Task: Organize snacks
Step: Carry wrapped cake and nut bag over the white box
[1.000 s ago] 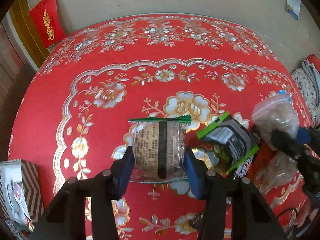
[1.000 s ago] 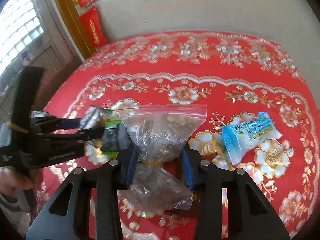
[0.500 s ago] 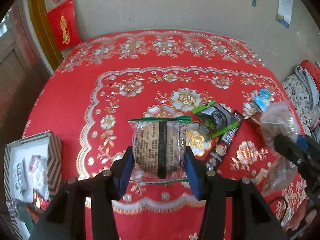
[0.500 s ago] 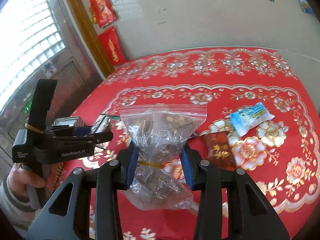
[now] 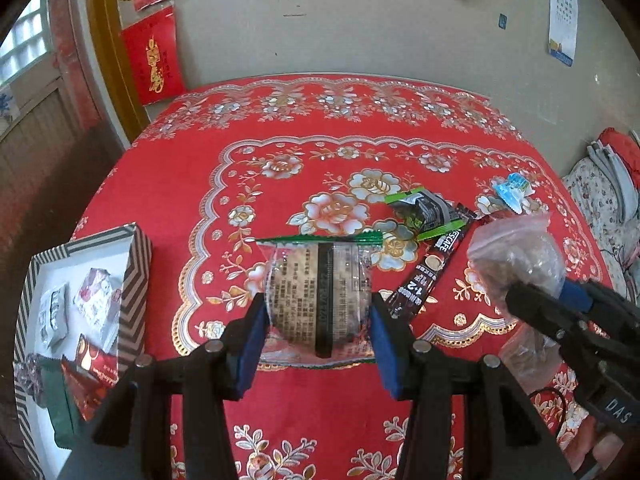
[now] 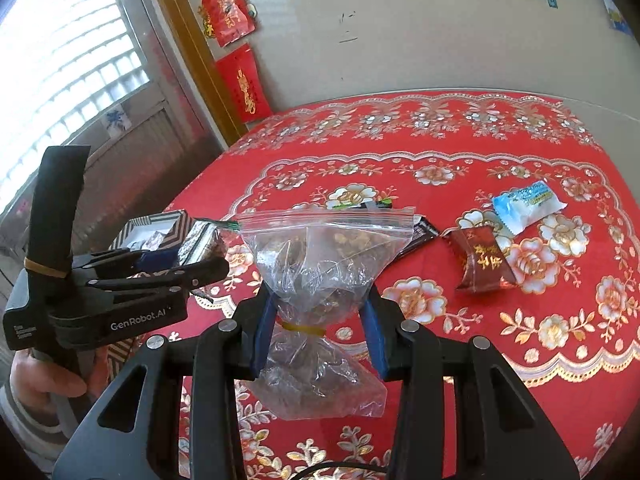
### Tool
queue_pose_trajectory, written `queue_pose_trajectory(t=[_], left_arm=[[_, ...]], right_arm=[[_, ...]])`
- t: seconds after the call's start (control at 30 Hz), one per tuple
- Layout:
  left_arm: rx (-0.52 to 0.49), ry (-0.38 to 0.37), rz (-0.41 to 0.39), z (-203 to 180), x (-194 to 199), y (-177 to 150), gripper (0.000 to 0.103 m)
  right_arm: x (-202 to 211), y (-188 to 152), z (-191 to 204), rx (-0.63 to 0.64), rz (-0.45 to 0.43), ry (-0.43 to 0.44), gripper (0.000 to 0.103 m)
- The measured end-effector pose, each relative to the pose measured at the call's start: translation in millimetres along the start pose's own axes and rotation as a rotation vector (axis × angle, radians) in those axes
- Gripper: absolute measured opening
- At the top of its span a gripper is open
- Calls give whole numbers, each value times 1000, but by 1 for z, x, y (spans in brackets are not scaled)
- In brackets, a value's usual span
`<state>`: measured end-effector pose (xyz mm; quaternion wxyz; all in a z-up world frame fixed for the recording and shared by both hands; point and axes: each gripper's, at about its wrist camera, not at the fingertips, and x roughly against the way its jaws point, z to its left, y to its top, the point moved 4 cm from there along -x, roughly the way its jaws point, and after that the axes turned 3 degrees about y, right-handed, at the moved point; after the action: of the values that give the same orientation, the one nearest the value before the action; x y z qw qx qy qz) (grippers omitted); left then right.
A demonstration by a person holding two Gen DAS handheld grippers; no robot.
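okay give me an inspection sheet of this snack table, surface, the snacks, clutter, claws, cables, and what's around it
Surface: round table under a red floral tablecloth.
Job's things: striped box at the left edge, several packets inside; green-edged snack pack and clear zip bag held up; on the cloth lie a black-green packet, coffee stick, blue-white packet and dark red packet.
Clutter: nothing seen.
Claws: left claw shut on the snack pack; right claw shut on the zip bag at its yellow band.
Cables: a thin dark cable near the table's right edge.
Surroundings: beige wall with red decorations, window, folded fabrics at right.
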<state>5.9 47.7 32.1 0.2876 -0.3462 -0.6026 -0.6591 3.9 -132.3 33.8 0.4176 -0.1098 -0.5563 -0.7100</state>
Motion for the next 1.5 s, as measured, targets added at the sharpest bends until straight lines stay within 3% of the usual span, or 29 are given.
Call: queue_pose_trajectory(t=[0.77,1.5], left_arm=[[29,71,-74,14,17,-19,51],[140,148,-137,91,50,-34,51]], right_arm=[[-4,-13,32,36,19,0,39],[-26,-3,114,146,27,99,39]])
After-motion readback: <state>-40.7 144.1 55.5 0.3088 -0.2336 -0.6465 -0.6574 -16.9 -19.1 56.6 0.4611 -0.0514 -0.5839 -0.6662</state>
